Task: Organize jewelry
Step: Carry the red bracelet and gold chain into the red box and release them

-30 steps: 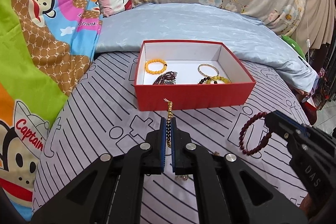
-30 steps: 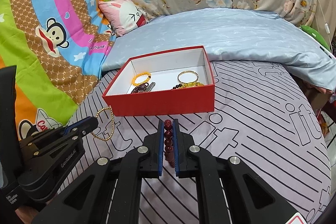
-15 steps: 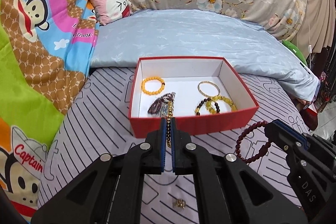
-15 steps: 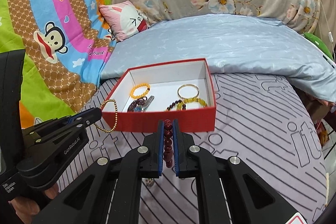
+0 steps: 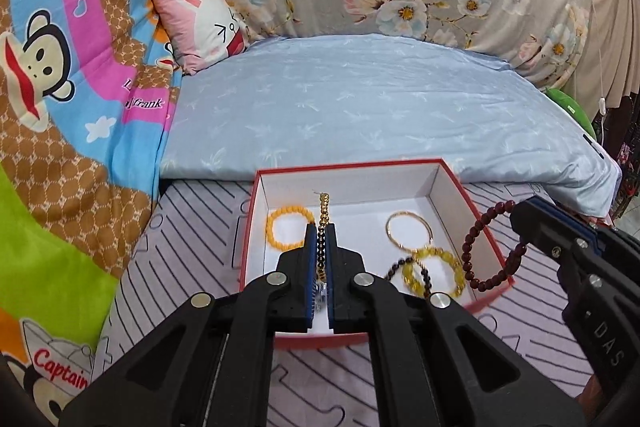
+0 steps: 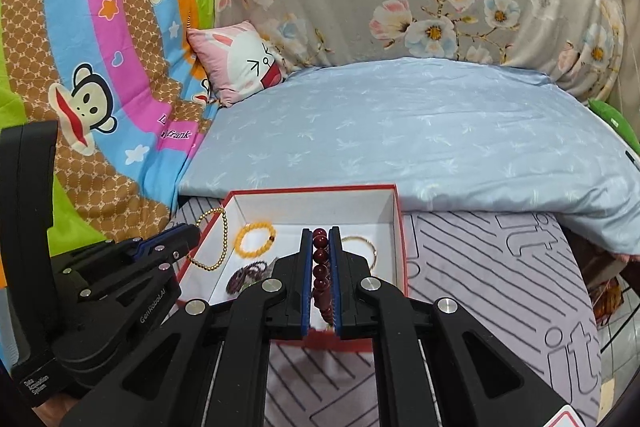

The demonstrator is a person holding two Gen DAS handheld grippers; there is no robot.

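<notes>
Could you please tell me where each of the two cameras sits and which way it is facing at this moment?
Left wrist: sits on the left gripper, looking forward and down into the red box; its fingers pinch a gold bead bracelet; the right gripper enters at right.
Right wrist: sits on the right gripper, same direction; its fingers clamp a dark red bead bracelet; the left gripper enters at left.
Shared: box, both bracelets, pink cushion.

A bed with a lilac line-patterned sheet (image 6: 500,267), a red box (image 5: 494,241) resting on it under and just ahead of both tongs, a pale blue quilt (image 5: 360,115) lying beyond the box, a pink rabbit cushion (image 6: 244,61) farther back to the left
</notes>
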